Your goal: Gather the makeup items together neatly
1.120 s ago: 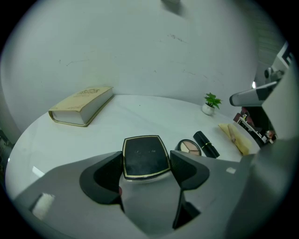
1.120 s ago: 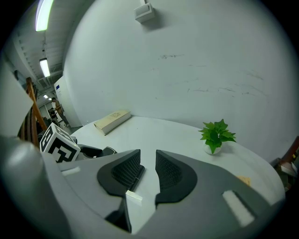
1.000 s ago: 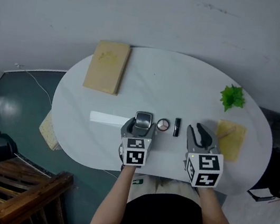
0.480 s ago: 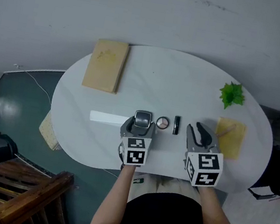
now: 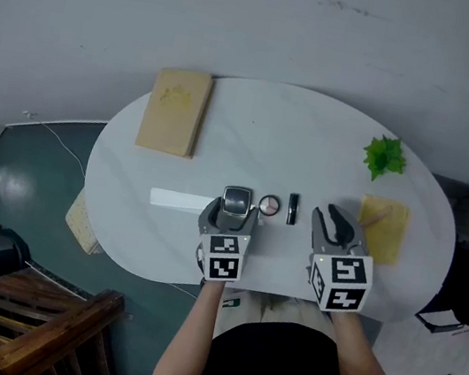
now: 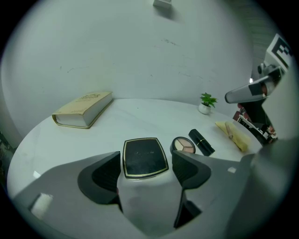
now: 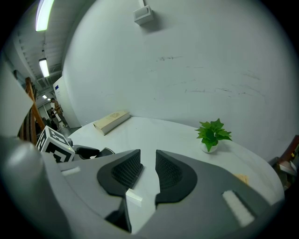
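Left gripper (image 5: 230, 217): jaws wide apart and have just been opening; black ribbed pads on either side of the compact (image 6: 144, 155), not pressing on it. Compact = flat rounded square, glossy black lid, thin gold rim, lying flat on the table (image 5: 314, 142) between the pads.

Just right of it: eyeshadow pot (image 6: 183, 145), round, dark rim, lid off, pale pink and beige pans showing. Next right: lipstick (image 6: 201, 142), short black glossy tube, lying on its side. The three sit in a row near the front edge, close together; cannot tell if they touch.

Right gripper (image 7: 148, 170): pads close with a narrow gap, nothing in it, held above the table right of the lipstick.

Yellow pad (image 5: 382, 229) further right, flat rectangle, soft-looking, with one tan stick-like item (image 6: 229, 130) lying on it. Small plant (image 5: 384, 157), green serrated leaves, white pot, behind the pad. Book (image 5: 176, 112), tan cover, thick, closed, at the far left. White strip (image 5: 180, 200), flat and narrow, left of the compact.

Table is a white, smooth oval.

Count: 1 compact, 1 eyeshadow pot, 1 lipstick, 1 pad, 1 stick, 1 plant, 1 book, 1 strip, 2 grippers.
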`<act>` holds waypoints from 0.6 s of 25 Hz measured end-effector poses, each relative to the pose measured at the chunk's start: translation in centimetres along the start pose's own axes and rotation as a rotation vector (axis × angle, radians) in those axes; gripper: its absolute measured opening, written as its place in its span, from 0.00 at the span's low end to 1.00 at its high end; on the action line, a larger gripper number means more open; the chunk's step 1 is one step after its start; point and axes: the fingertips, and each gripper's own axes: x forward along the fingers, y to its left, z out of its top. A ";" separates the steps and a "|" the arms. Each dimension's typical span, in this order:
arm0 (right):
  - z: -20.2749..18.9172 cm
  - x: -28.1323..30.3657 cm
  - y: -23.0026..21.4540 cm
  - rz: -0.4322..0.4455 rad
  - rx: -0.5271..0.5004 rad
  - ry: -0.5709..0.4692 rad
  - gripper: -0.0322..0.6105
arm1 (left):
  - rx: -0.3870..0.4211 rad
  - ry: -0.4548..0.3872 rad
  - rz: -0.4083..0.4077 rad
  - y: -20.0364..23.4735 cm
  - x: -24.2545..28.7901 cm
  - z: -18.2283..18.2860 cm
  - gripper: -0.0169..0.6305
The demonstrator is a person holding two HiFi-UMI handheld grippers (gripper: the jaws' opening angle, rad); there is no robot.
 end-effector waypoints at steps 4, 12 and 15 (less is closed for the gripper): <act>0.0 -0.2 -0.2 -0.005 0.004 -0.005 0.22 | 0.005 -0.012 0.000 0.1 -0.7 0.3 0.55; -1.9 -1.3 -1.5 -0.034 0.023 0.016 0.22 | 0.045 -0.076 -0.040 -1.8 -3.3 2.8 0.51; -2.6 -1.7 -2.9 -0.065 0.048 0.021 0.22 | 0.065 -0.098 -0.067 -2.9 -4.2 4.0 0.50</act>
